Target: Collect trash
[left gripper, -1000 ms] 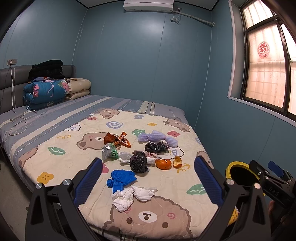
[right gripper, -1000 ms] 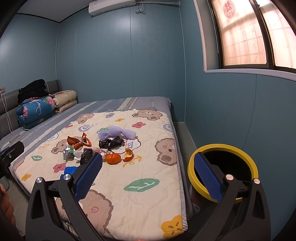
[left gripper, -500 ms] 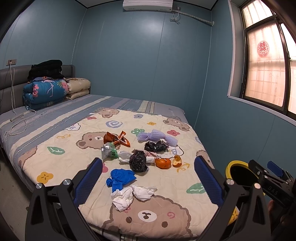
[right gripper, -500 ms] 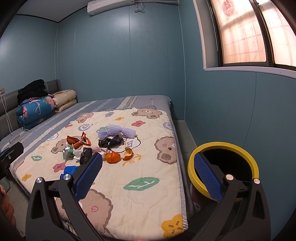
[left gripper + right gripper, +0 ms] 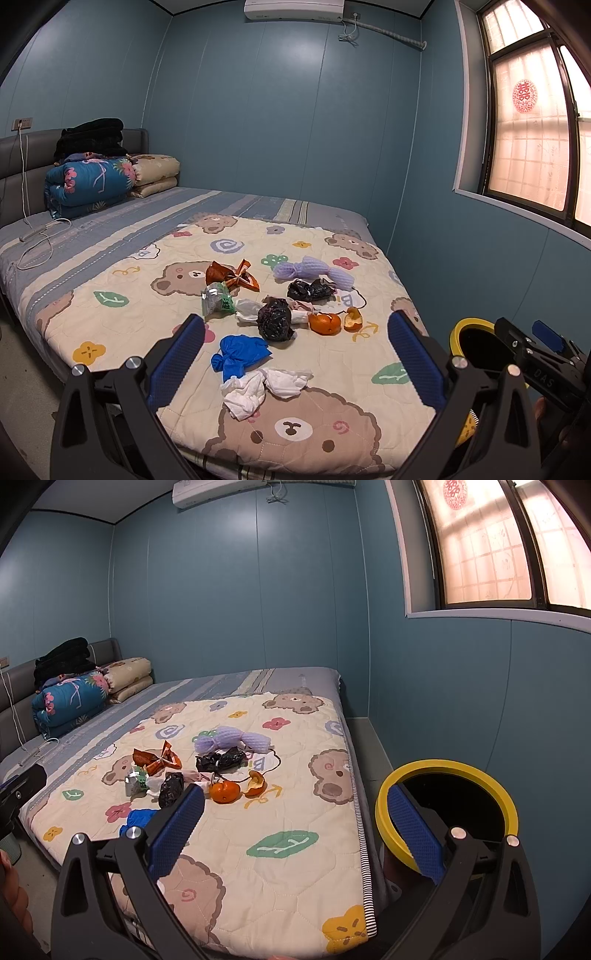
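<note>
Trash lies in a cluster on the bear-print quilt (image 5: 122, 325): white tissue (image 5: 258, 387), a blue glove (image 5: 240, 352), a black bag (image 5: 275, 319), an orange (image 5: 324, 323) with peel (image 5: 352, 319), a second black bag (image 5: 308, 290), purple foam net (image 5: 312, 271), an orange wrapper (image 5: 231, 275) and a green packet (image 5: 218, 301). A yellow-rimmed black bin (image 5: 447, 812) stands beside the bed on the right. My left gripper (image 5: 295, 350) is open and empty, above the near bed edge. My right gripper (image 5: 295, 827) is open and empty, between quilt and bin.
Folded blankets and pillows (image 5: 99, 177) are stacked at the headboard. A white cable (image 5: 37, 240) lies on the striped sheet. A blue wall and window (image 5: 532, 140) close the right side. A narrow floor gap (image 5: 376, 746) runs between bed and wall.
Both views have shifted only slightly; the trash and bin sit where they were. Both grippers remain open and empty.
</note>
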Motion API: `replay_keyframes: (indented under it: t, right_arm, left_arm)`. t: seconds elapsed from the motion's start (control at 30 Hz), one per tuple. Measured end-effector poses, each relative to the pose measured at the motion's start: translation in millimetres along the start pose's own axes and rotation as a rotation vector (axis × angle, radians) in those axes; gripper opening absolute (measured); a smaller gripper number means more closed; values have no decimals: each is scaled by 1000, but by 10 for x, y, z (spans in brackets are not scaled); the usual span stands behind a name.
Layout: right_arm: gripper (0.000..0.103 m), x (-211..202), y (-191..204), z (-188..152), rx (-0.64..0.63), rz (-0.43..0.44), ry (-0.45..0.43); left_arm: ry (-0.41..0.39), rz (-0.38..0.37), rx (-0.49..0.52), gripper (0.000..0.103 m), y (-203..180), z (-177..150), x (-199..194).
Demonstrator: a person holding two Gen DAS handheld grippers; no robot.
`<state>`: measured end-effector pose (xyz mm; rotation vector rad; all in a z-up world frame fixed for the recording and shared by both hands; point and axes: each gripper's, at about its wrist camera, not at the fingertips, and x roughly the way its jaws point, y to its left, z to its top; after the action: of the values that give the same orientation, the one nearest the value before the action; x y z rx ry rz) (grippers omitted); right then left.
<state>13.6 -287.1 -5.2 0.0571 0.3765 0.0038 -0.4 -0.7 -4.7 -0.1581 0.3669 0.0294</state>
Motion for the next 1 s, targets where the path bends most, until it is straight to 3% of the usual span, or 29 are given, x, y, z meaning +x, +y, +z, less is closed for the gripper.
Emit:
replay_keyframes:
  t: [1.0]
  right_arm:
    - [95, 28, 30, -63, 13, 1, 15]
  left_arm:
    - [5, 0, 1, 96, -32, -42, 13]
